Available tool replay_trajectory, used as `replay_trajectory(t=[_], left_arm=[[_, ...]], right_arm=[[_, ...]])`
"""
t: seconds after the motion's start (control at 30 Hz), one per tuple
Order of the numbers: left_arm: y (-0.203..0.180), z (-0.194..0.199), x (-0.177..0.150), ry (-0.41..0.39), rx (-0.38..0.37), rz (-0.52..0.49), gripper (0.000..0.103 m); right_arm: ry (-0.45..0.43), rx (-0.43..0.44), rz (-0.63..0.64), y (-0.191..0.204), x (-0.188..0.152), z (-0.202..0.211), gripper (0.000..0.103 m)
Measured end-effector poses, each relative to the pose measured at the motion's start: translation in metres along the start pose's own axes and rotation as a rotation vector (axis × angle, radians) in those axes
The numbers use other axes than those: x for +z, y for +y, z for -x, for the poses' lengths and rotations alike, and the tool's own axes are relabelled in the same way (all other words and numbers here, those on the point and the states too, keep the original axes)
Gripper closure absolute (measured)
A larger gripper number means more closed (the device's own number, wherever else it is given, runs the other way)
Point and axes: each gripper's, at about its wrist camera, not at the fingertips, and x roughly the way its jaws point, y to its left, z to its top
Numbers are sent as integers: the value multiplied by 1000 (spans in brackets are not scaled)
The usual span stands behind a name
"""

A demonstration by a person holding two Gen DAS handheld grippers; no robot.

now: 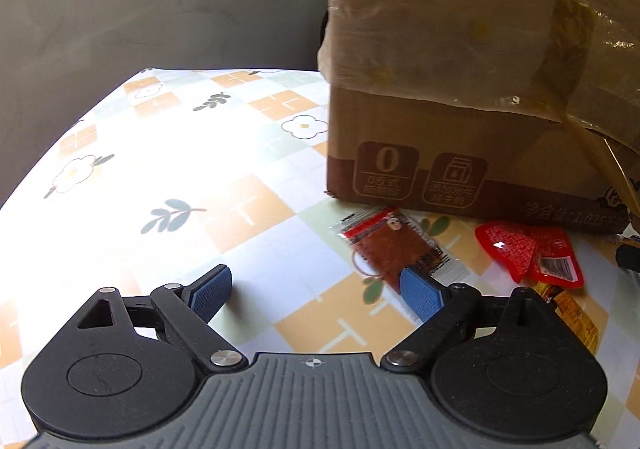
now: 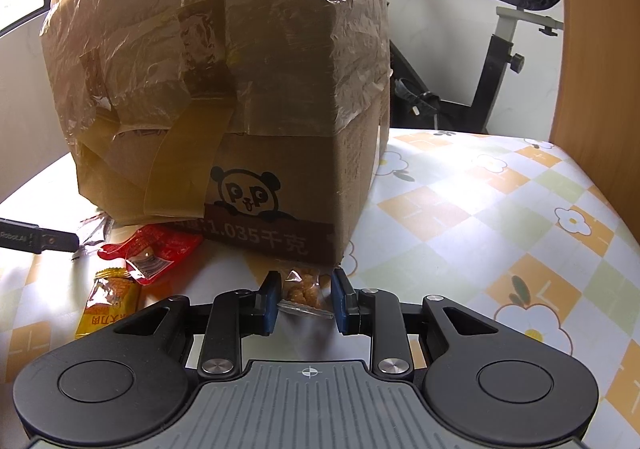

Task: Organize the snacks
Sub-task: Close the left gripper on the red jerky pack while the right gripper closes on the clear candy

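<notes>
A tall taped cardboard box (image 1: 460, 81) stands on the table; it also shows in the right wrist view (image 2: 224, 97). My left gripper (image 1: 316, 293) is open and empty, its right pad beside a clear packet of brown-red snack (image 1: 390, 245). Red packets (image 1: 528, 253) and an orange packet (image 1: 576, 317) lie to the right. My right gripper (image 2: 304, 299) has its jaws around a small clear packet of golden snack (image 2: 302, 291) by the box corner; the pads stand slightly apart from it. The red packets (image 2: 156, 249) and orange packet (image 2: 110, 301) lie to its left.
The table has a flower-and-check patterned cloth (image 1: 192, 185). An exercise bike (image 2: 504, 49) stands behind the table and a wooden panel (image 2: 600, 49) rises at the right. The other gripper's black finger (image 2: 36, 239) shows at the left edge.
</notes>
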Motion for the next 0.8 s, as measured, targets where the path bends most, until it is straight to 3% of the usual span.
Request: replay_trajectory(t=[0.1, 0.13, 0.23, 0.5, 0.67, 0.8], left_arm=[[8, 3, 0, 11, 15, 52, 12], [8, 4, 2, 10, 9, 76, 17], [-3, 1, 11, -11, -28, 116, 18], [-45, -21, 28, -4, 18, -5, 16], [-33, -10, 21, -13, 34, 13, 16], [-23, 0, 12, -36, 17, -3, 24]], right_arm=[[0, 1, -2, 0, 0, 0, 78], [0, 2, -3, 0, -1, -1, 78], [0, 4, -5, 0, -1, 0, 78], [-1, 6, -10, 1, -1, -1, 78], [0, 7, -12, 0, -1, -1, 78], [-1, 9, -16, 1, 0, -1, 78]])
